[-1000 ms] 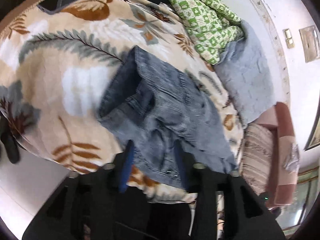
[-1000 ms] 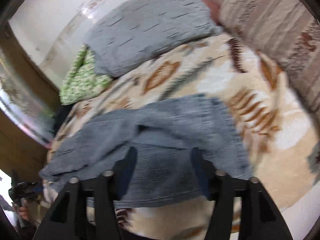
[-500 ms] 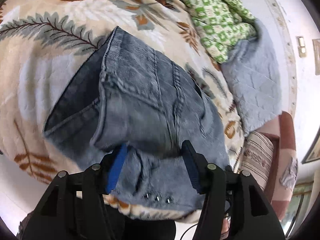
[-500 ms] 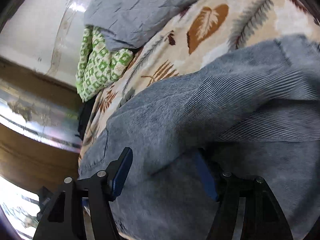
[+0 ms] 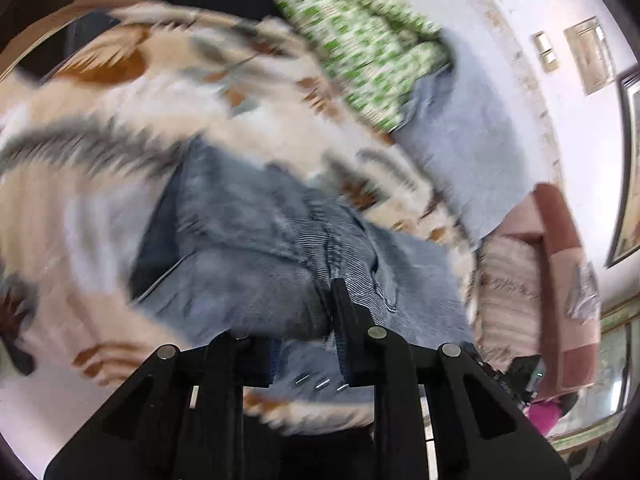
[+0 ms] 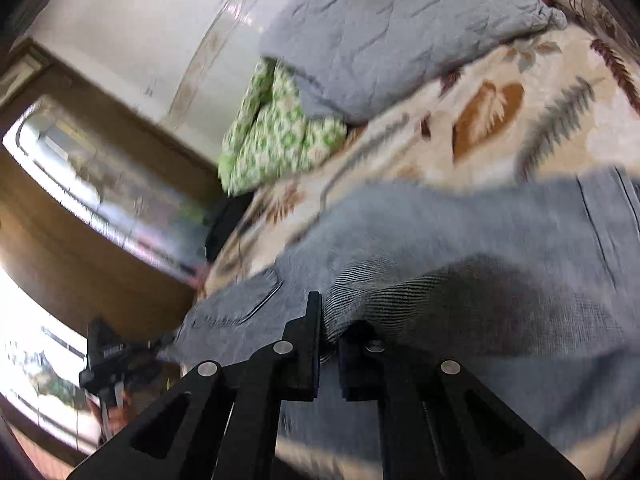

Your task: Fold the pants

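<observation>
Left wrist view is blurred by motion, yet the pants (image 5: 256,256), a pair of blue-grey jeans, are seen lying crumpled on the leaf-patterned blanket (image 5: 100,184) that covers the bed. A bunched fold of the denim near the waistband, where small metal rivets are seen, is clamped in the left tool (image 5: 304,344); its jaws have just been closing, and the cloth is pressed between them. The tool is angled steeply downward toward the near edge of the bed.

In the right wrist view, the right tool (image 6: 329,344) is seen with its jaws drawn almost together on a thin ridge of the pants (image 6: 500,264), which is pinched and puckered upward between them. These jaws too have just been closing, with the cloth caught in between. The tool is pointed downward at a shallower slant across the denim.

Beyond the jeans, a grey quilted pillow (image 6: 400,32) is laid at the head of the bed, against the wall, and a green-and-white patterned cloth (image 6: 276,136) is heaped just beside it, touching it. A striped beige cushion (image 5: 508,296) is seen at the bed's edge in the left wrist view.
</observation>
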`<state>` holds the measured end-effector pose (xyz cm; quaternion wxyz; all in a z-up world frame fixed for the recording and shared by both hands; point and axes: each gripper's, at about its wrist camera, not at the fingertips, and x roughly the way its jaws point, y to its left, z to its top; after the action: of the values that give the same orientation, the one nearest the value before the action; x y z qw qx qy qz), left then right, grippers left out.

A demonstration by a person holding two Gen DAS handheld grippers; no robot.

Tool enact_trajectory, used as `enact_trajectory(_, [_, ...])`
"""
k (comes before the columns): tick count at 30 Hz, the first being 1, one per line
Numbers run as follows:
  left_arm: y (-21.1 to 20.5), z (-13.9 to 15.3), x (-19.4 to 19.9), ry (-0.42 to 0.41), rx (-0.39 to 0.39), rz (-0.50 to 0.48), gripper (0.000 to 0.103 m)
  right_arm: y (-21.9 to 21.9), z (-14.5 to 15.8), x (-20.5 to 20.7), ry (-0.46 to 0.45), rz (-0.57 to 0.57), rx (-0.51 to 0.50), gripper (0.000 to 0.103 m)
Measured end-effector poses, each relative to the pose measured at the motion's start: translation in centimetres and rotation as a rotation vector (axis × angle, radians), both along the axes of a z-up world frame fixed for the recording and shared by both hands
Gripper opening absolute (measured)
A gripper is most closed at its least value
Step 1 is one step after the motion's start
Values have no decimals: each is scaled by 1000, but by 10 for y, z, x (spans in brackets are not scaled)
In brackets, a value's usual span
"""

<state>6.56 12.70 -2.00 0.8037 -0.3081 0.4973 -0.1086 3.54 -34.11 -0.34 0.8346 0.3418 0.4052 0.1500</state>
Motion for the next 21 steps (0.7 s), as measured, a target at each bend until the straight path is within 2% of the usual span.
enact_trajectory(4, [15,-59,-7,169,-50,60,20,12,-52,-30,137,6,-11,11])
enact_trajectory(6, [20,-69,-10,188,-87,73,20,7,-67,-40,173,-27,18,12])
enact_trajectory(8, [20,-64,-12,175,-90,66,20,-6,-64,-52,152,-70,54,17])
enact_trajectory(9, [19,-57,-13,156,-75,61,20,-17,-59,-59,133,-107,56,27])
enact_trajectory(10, [17,-52,-14,141,-66,56,21,-30,-55,-65,117,-152,58,43])
enact_trajectory(12, [11,-47,-12,125,-66,39,32,-60,-51,-76,100,-252,79,55])
enact_trajectory(14, [8,-48,-13,127,-71,40,46,-89,-53,-86,89,-348,125,55])
enact_trajectory(21, [-1,-59,-5,178,-59,50,46,-150,-81,-73,73,-534,314,58])
